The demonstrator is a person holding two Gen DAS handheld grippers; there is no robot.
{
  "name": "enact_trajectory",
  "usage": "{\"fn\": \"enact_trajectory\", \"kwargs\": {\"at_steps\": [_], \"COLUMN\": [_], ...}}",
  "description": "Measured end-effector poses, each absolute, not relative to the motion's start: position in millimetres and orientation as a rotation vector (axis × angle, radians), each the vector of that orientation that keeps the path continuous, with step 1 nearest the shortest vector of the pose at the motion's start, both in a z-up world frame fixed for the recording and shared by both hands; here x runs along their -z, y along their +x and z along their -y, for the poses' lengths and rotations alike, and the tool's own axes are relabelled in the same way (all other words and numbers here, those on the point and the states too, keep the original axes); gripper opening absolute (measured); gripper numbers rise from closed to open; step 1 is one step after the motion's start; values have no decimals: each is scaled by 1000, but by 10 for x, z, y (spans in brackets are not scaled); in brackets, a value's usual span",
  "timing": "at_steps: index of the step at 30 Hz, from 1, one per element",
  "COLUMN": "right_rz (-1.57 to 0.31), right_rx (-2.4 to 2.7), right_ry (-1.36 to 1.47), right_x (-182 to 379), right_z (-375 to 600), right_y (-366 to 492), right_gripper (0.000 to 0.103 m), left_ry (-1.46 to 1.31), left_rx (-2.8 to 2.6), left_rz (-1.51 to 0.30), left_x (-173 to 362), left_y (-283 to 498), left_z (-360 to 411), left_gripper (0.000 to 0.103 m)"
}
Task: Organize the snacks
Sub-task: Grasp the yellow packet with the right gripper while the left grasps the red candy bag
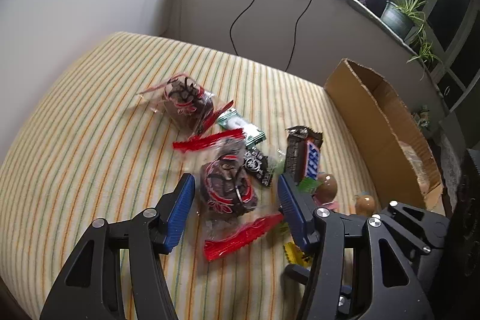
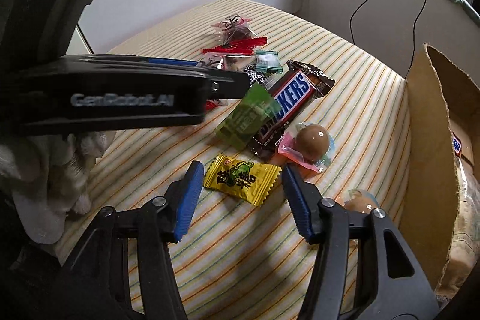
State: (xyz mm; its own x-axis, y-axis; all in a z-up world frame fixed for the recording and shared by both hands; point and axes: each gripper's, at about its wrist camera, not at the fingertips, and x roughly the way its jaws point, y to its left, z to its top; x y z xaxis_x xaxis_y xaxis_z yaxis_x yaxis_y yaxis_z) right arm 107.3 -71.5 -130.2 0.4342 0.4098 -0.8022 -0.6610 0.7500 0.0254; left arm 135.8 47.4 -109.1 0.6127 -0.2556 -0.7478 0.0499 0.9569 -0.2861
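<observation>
While both grippers hover, fingers apart, nothing held: yellow candy (image 2: 240, 180) light, crinkly, slippery; pinch mid-body. Left gripper (image 1: 235, 194) straddles soft date pack (image 1: 228, 185); right gripper (image 2: 240, 191).

My left tool (image 1: 235, 194) has a black plastic frame with triangular cut-outs, round silver screws at the joints, and two blue ribbed pads (image 1: 180, 215). My right tool (image 2: 238, 188) is built the same, black with blue ribbed pads (image 2: 187, 200). On the side of the left tool, seen from the right camera, I read grey raised letters "GenRobot.AI", and under it is a white knitted glove (image 2: 57, 170).
</observation>
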Motion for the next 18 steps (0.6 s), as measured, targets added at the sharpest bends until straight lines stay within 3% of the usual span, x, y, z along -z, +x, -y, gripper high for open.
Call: {"fn": "enact_trajectory", "kwargs": {"at_steps": [4, 9, 18], "right_rz": [-894, -896, -899], "right_rx": [-675, -677, -683], "right_ry": [-318, -301, -271], "right_x": [1283, 1260, 1272], "right_z": [751, 801, 817], "right_y": [1031, 1035, 1083], "right_gripper": [42, 16, 11], "left_ry": [-244, -233, -240], "left_rx": [161, 163, 149], "left_rz": [-891, -883, -852], "left_x": [1110, 1102, 1064], "left_y": [1347, 1336, 1268], "left_z": [-502, -510, -572], "left_gripper": [39, 34, 33]}}
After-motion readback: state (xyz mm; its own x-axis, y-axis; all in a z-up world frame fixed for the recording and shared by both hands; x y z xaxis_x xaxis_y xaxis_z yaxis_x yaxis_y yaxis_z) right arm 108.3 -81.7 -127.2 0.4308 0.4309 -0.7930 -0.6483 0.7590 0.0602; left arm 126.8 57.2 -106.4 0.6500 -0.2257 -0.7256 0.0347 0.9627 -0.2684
